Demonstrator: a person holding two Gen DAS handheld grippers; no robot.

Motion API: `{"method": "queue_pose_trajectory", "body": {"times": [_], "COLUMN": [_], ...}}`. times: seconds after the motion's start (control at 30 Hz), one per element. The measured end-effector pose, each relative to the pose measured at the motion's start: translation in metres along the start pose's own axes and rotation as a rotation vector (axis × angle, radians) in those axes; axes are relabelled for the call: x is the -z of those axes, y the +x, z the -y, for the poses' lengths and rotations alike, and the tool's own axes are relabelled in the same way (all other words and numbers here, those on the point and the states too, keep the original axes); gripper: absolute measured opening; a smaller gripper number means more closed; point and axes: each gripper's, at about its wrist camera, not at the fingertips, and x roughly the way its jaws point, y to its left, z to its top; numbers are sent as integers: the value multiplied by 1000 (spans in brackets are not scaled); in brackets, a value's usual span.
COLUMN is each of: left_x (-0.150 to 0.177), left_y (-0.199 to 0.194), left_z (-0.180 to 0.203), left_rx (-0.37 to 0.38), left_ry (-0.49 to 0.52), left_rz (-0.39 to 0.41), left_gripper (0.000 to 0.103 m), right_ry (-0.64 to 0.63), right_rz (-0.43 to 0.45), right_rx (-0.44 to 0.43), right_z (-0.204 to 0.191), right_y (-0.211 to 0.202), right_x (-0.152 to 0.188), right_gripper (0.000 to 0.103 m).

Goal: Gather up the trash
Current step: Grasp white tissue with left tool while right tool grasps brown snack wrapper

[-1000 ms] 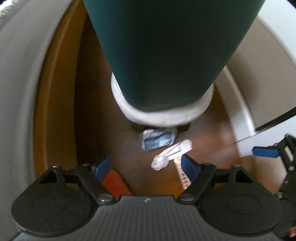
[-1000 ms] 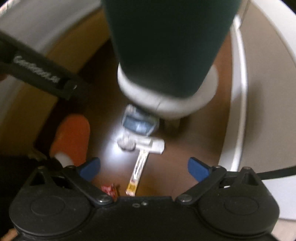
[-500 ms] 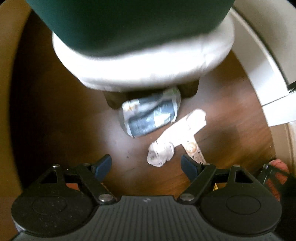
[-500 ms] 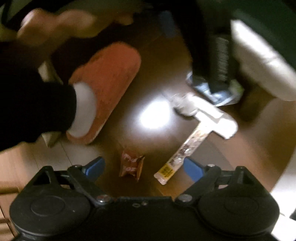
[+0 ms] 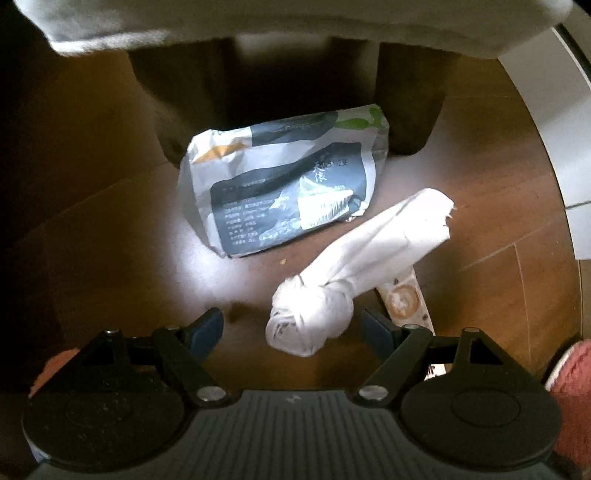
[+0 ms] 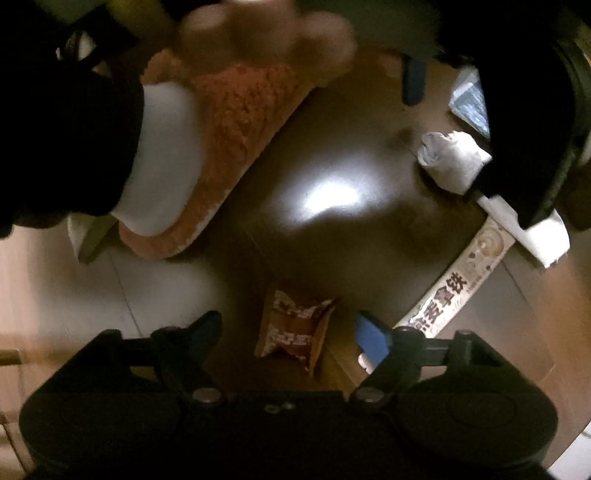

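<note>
In the left wrist view my left gripper (image 5: 293, 328) is open, low over the dark wood floor. A knotted white tissue wad (image 5: 343, 280) lies between its fingertips, nearer the right one. A grey-and-white snack bag (image 5: 284, 192) lies beyond it, and a long coffee sachet (image 5: 404, 299) pokes out under the tissue. In the right wrist view my right gripper (image 6: 290, 330) is open around a small brown wrapper (image 6: 293, 328) on the floor. The coffee sachet (image 6: 458, 284) and the tissue (image 6: 450, 158) lie to its right.
Dark stool legs (image 5: 410, 99) under a white cushion edge (image 5: 258, 22) stand just behind the snack bag. An orange slipper on a foot (image 6: 236, 136) is at the left in the right wrist view. The left gripper's body (image 6: 535, 110) crosses that view's upper right.
Both grippers have dropped closer to the floor. The left one has closed in on the tissue wad. The right one has swung left and down onto the brown wrapper.
</note>
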Motion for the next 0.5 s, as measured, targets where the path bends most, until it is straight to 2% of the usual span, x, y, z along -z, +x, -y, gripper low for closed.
{"method": "queue_pose_trajectory", "body": {"times": [0.1, 0.2, 0.3, 0.4, 0.5], "left_x": [-1, -3, -5, -7, -8], "left_y": [6, 9, 8, 5, 4], "left_z": [0, -4, -3, -2, -4], "left_rx": [15, 30, 29, 18, 10], "left_ry": [-6, -33, -20, -16, -31], "left_rz": [-5, -11, 3, 10, 14], "left_gripper": [81, 66, 64, 48, 35], "right_ry": [9, 11, 2, 1, 10], "right_rz": [-8, -14, -26, -35, -27], "right_rx": [17, 29, 44, 52, 54], "right_z": [1, 1, 1, 0, 1], "right_y": [5, 10, 14, 19, 20], "right_x": [0, 0, 0, -1, 0], "right_gripper": [71, 64, 52, 40, 37]}}
